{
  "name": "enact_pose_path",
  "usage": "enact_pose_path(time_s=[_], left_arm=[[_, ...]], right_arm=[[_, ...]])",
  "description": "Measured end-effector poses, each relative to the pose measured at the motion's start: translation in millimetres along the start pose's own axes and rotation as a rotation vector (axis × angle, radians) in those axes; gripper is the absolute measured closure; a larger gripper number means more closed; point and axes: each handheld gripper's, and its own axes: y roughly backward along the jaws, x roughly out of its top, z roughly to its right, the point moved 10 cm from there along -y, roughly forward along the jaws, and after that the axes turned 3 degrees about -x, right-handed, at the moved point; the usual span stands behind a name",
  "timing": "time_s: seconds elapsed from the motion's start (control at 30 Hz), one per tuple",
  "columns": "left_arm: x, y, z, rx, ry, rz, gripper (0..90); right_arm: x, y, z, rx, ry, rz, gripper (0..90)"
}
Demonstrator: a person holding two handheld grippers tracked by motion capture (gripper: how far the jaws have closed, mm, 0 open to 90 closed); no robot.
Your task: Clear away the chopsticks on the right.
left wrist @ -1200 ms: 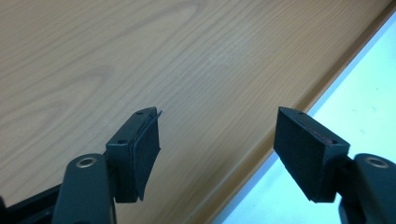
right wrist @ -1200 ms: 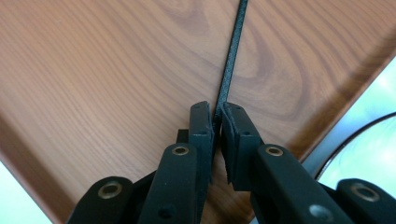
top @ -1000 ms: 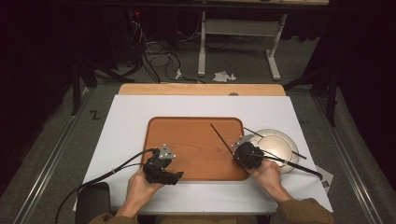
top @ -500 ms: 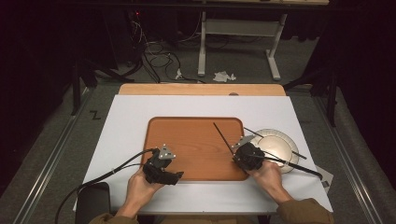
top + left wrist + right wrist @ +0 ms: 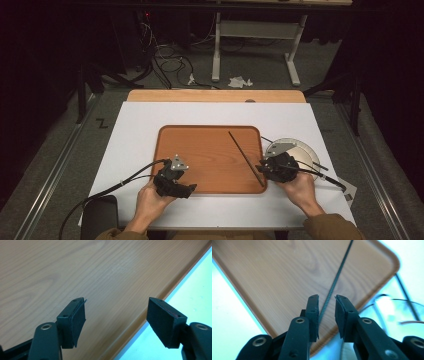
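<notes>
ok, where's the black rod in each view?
High view: rod lies slantwise on the tray's right part, near end by the right gripper.
Left gripper view: rod not in it.
Right gripper view: rod runs up from between the open jaws.
Shared landmark: wooden tray.

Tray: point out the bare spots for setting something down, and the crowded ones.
The wooden tray is bare left of the thin black rod. The white table beyond it is bare too. The right side is crowded: plate, right hand-held gripper.
</notes>
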Motion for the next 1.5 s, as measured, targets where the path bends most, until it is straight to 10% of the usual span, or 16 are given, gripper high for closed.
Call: enact_pose_path(time_s=[0.53, 1.5], left_arm=[[0.2, -1.4, -0.4, 0.0, 0.003, -0.002, 31.2], [-0.4, -2.7, -0.6, -0.001, 0.008, -0.008, 31.2]], right_arm=[[-7.6, 37.4, 53.6, -0.026, -0.139, 0.077, 75.7], [-57.4, 60.6, 135.8, -0.147, -0.322, 0.05, 76.3]])
